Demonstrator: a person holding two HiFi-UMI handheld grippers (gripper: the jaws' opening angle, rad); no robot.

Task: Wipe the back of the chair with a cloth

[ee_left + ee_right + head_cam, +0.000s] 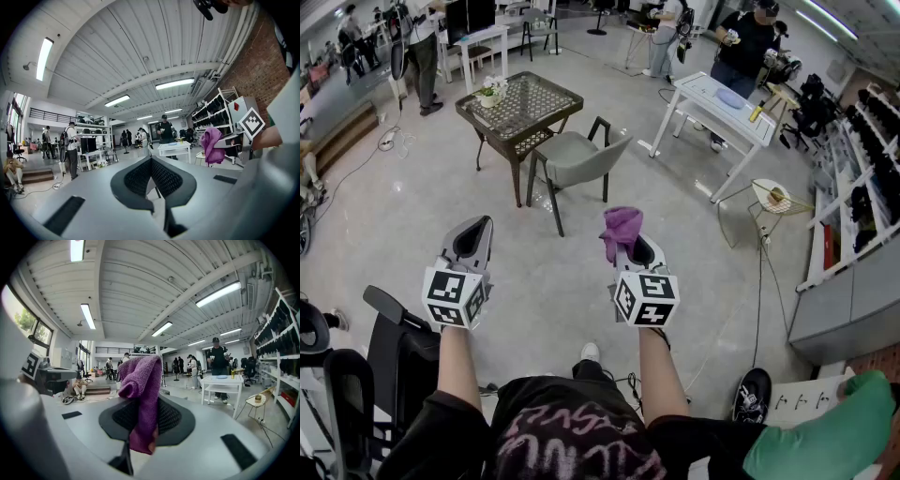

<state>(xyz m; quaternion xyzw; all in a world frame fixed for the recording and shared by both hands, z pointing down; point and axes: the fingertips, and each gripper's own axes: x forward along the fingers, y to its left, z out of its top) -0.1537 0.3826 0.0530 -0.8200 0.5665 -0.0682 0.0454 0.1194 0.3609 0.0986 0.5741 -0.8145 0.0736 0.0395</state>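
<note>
A grey chair (575, 156) with black legs stands on the floor ahead of me, its back (610, 142) turned to the right. My right gripper (627, 242) is shut on a purple cloth (622, 229), well short of the chair. In the right gripper view the cloth (142, 397) hangs bunched over the shut jaws of that gripper (140, 422). My left gripper (474, 232) is held level beside it, shut and empty. The left gripper view shows its own jaws (151, 176) closed, with the purple cloth (210, 144) off to the right.
A dark lattice-top table (521, 105) with a small plant stands behind the chair. A white table (718, 103) and a small round stand (774, 197) are to the right, shelves (862, 187) further right. Several people stand at the back. A black wheeled frame (394, 342) is at my lower left.
</note>
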